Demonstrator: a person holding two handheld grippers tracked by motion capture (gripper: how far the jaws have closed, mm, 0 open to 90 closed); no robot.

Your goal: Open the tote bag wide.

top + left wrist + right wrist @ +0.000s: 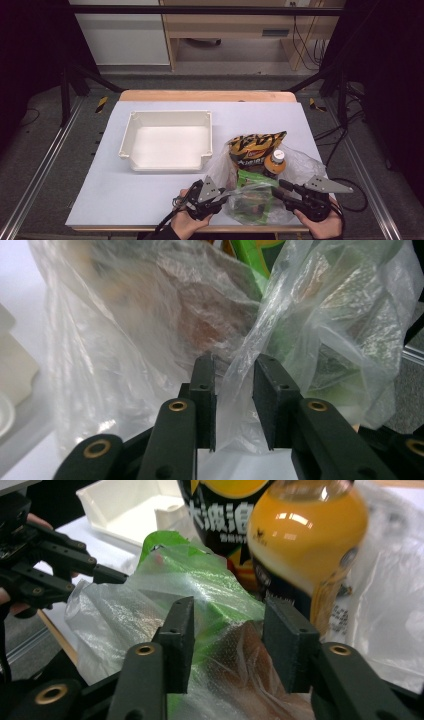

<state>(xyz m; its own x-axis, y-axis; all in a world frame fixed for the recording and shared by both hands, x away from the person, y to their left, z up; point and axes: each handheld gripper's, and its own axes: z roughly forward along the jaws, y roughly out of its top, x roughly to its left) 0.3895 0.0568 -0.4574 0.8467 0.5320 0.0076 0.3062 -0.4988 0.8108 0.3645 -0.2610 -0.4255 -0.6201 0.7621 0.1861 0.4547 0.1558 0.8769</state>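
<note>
Currently: my left gripper (234, 390), jaws parted, bag (150, 340) fold loose between them; my right gripper (227, 645), jaws half open, astride bagged packet (200, 580), bottle (307, 540) beyond.

The near right of the table (150, 200) is crowded: a clear plastic bag (300, 162) bulges there with a chip bag (255, 145), an orange bottle (274, 161) and a green packet (252, 179) standing up out of it, so nothing passes straight across at that spot. The left gripper (223, 198) and the right gripper (276, 190) close in on the bag from either side, leaving hardly any room between them. A fold of the film sits in the gap of the left jaws; bag and packet fill the gap of the right ones. The white tray (165, 116) blocks the middle. Bare tabletop lies open to the left, near and far.
</note>
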